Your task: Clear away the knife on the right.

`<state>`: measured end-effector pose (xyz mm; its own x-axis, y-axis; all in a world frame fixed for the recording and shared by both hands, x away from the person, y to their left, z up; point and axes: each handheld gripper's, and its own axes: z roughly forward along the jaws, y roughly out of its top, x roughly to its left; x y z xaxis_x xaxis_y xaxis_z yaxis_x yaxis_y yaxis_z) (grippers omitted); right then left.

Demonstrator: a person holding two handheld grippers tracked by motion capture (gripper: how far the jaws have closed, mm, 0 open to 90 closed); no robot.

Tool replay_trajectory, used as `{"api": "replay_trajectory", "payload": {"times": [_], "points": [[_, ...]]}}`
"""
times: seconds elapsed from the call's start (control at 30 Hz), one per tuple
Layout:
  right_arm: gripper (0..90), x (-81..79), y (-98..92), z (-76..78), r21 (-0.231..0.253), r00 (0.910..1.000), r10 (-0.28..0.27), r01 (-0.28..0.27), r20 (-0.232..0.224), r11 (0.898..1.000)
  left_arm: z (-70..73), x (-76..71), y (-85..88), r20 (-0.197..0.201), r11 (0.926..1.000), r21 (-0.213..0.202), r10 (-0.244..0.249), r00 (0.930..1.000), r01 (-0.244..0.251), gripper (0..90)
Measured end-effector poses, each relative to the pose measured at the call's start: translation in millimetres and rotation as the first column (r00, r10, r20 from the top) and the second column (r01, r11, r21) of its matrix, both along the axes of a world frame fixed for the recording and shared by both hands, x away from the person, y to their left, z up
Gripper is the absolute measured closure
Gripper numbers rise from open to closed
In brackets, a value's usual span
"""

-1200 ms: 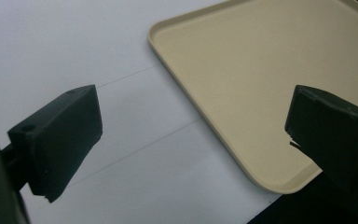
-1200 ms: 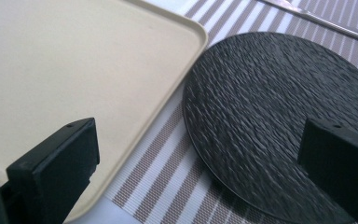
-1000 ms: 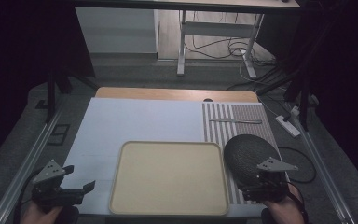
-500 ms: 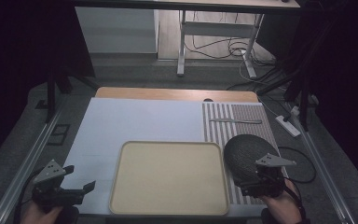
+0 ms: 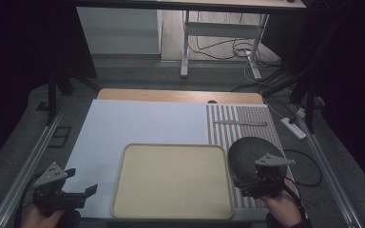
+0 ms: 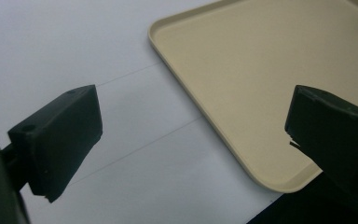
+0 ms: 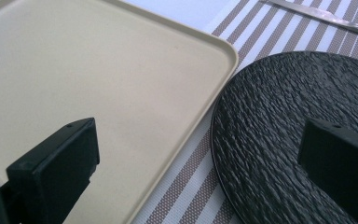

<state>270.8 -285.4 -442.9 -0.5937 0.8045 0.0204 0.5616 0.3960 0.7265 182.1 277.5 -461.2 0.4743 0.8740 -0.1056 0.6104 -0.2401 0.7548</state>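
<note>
The black plate [image 5: 247, 154] lies on the striped placemat [image 5: 240, 124], just beside the right edge of the beige tray [image 5: 173, 180], and a knife [image 5: 240, 123] rests on the same mat beyond the tray's far right corner. Our right gripper [image 5: 247, 183] hovers over the plate's near side, its jaws wide apart and holding nothing. Our left gripper [image 5: 83, 194] sits off the tray's near left corner over the white sheet [image 5: 138, 123], jaws likewise spread and empty.

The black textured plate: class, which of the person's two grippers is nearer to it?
Right. The right gripper hangs over the near edge of the black plate, jaws open. The left gripper sits across the beige tray, at the table's left corner.
</note>
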Motion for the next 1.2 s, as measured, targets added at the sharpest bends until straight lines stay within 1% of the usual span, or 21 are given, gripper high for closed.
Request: {"api": "replay_trajectory", "payload": {"times": [0.13,0.2,0.27,0.37,0.4,0.47,0.53,0.77,0.8,0.93,1.0,1.2], "points": [[0.0,3.7,3.0,-0.8,0.015,0.9998,-0.010,0.010,-0.017,1.000,0.0,0.0,0.1,0.000,1.0000,0.001,0.000,1.0000,0.000,3.9],[0.0,7.8,4.8,-1.5,0.034,0.9988,-0.016,0.018,-0.045,0.999,0.0,-0.1,0.0,0.001,1.0000,0.000,0.000,1.0000,0.000,3.9],[0.0,9.0,5.7,-1.8,0.031,0.9986,-0.016,0.018,-0.050,0.999,0.0,0.0,-0.1,0.000,1.0000,0.000,-0.001,1.0000,0.001,3.9],[0.0,12.9,8.0,-3.5,0.012,0.9982,-0.015,0.016,-0.058,1.000,0.1,0.0,-0.1,0.001,1.0000,0.001,-0.002,1.0000,0.002,3.9],[0.0,15.4,8.8,-4.4,0.007,0.9973,-0.015,0.016,-0.072,1.000,0.0,0.0,-0.1,0.001,1.0000,0.000,-0.002,1.0000,0.002,3.9],[0.0,16.9,9.4,-4.9,0.006,0.9968,-0.017,0.018,-0.078,1.000,0.1,0.0,0.0,0.001,1.0000,0.000,-0.002,1.0000,0.002,3.9],[0.0,21.0,10.6,-5.0,0.016,0.9952,-0.018,0.019,-0.096,1.000,0.1,0.0,-0.1,0.001,1.0000,0.001,-0.003,1.0000,0.003,3.9],[0.0,29.3,13.5,-6.2,0.003,0.9949,-0.019,0.019,-0.099,1.000,0.1,0.0,-0.3,0.001,1.0000,0.003,-0.003,1.0000,0.003,3.9],[0.0,32.5,14.1,-6.3,-0.004,0.9949,-0.016,0.016,-0.100,1.000,0.1,0.0,-0.3,0.001,1.0000,0.003,-0.004,1.0000,0.004,3.9],[0.0,37.3,15.3,-6.8,-0.008,0.9949,-0.020,0.019,-0.099,1.000,0.1,0.0,-0.4,0.001,1.0000,0.004,-0.004,1.0000,0.004,3.9],[0.0,42.8,15.7,-7.0,-0.014,0.9950,-0.023,0.022,-0.097,1.000,0.1,0.0,-0.4,0.001,1.0000,0.004,-0.004,1.0000,0.004,3.9],[0.0,51.2,16.0,-7.3,-0.015,0.9949,-0.030,0.029,-0.096,0.999,0.1,0.0,-0.4,0.001,1.0000,0.005,-0.004,1.0000,0.004,3.9]]}}
